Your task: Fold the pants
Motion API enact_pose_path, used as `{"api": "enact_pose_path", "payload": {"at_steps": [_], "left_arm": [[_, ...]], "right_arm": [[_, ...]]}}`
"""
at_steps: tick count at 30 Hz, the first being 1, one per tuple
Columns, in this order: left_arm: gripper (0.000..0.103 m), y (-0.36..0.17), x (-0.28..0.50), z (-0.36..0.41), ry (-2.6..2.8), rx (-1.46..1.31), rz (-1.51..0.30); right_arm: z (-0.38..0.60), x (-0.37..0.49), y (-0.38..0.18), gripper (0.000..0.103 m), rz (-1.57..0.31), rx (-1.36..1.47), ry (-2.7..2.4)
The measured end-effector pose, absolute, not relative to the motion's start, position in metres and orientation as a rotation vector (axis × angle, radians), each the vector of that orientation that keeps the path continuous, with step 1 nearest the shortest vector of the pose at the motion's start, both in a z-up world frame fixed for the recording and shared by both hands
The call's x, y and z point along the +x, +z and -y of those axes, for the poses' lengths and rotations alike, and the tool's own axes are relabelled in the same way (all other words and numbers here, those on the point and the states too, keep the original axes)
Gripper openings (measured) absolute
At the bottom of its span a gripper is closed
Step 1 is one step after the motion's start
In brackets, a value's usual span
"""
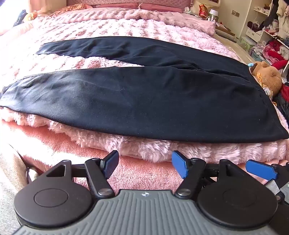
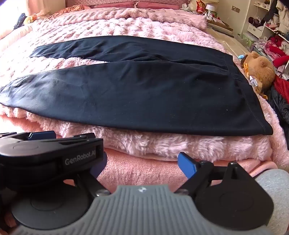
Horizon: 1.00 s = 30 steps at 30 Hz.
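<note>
Pants (image 1: pixel 144 101) spread flat on pink bed (image 1: pixel 126 23), legs apart, unfolded. Left claw (image 1: pixel 144 164) and right claw (image 2: pixel 142 165) released, hovering short. Next: grasping near leg, folding over far leg.

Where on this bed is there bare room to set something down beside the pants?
Free: the pink blanket between the pants and the pillows, and the wedge between the two legs. Crowded: the waistband side, with the teddy bear and clothes.
</note>
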<state>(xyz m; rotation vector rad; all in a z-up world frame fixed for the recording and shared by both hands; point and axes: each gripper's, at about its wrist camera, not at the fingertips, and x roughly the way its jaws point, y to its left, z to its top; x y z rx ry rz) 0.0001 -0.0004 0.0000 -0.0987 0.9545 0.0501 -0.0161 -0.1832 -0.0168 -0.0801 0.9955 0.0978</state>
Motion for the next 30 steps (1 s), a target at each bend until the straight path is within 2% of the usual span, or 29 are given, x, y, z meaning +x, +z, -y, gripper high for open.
{"api": "enact_pose_path", "payload": {"at_steps": [30], "left_arm": [[0.078, -0.011, 0.0, -0.003, 0.058, -0.13, -1.003]], "right_arm": [[0.173, -0.015, -0.033, 0.081, -1.027, -0.098, 0.108]]}}
